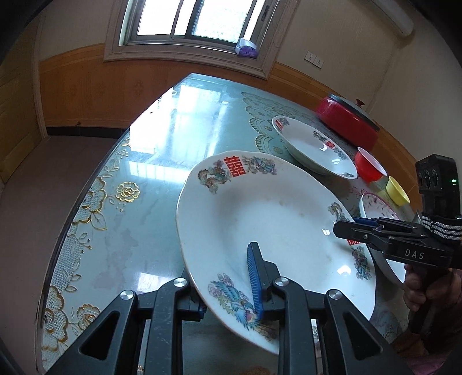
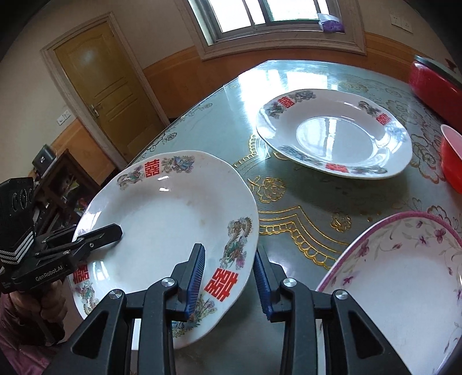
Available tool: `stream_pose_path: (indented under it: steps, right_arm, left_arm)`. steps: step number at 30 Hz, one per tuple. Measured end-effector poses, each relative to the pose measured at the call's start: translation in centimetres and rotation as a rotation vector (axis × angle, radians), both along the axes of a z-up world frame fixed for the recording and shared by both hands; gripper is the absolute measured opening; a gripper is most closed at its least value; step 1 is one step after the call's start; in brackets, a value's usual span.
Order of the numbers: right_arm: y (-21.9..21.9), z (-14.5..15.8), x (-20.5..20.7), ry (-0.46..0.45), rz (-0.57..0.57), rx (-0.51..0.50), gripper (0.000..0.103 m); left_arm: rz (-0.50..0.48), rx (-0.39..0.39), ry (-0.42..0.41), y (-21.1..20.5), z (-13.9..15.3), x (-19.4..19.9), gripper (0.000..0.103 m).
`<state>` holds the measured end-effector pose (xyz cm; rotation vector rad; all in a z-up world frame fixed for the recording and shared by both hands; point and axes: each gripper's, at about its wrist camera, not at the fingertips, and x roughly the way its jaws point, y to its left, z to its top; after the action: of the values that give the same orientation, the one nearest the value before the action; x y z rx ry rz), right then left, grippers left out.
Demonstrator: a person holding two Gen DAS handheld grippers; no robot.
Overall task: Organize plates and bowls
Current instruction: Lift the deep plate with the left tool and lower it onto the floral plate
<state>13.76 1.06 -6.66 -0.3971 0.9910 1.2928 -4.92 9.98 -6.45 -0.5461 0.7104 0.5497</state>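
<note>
Glass-topped table bears plate, bowls, pot.

Cream walls over wood wainscot, bright window, yellow door, glossy green table.

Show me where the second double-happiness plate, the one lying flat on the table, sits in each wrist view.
Left wrist: flat plate at upper right, beyond the held plate, just before the red pot.
Right wrist: flat plate at upper centre-right, on the table.
Shared landmark: the window.
</note>
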Motion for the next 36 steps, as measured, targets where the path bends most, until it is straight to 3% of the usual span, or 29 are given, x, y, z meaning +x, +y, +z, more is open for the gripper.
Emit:
stream_pose_path:
  steps: [4, 11, 18, 27, 36]
  right_arm:
    - [0.7, -0.8, -1.2, -0.069, 0.02, -0.02, 0.037]
    - [-0.6, 0.4, -1.0, -0.03, 0.005, 0.037, 0.03]
    - [-2.6, 3.2, -1.0, -0.069, -0.033, 0.119, 0.03]
    - [-9.3, 5.7, 1.5, -0.08, -0.221, 0.183, 0.031]
    - [-16.8, 3.3, 4.7, -0.031, -0.454, 0.112, 0.031]
  left_arm:
    - [0.018, -0.016, 0.007, 0.1, -0.6, -0.3, 0.028]
    - [0.015, -0.034, -0.048, 0.0, 0.6, -1.1, 0.028]
    - [-0.055, 0.039, -0.083, -1.2, 3.3, 0.2, 0.029]
    - [-0.273, 0.049, -0.118, -4.5, 5.7, 6.9, 0.032]
    - [-0.476, -0.042, -0.054, -9.2, 3.3, 14.4, 0.033]
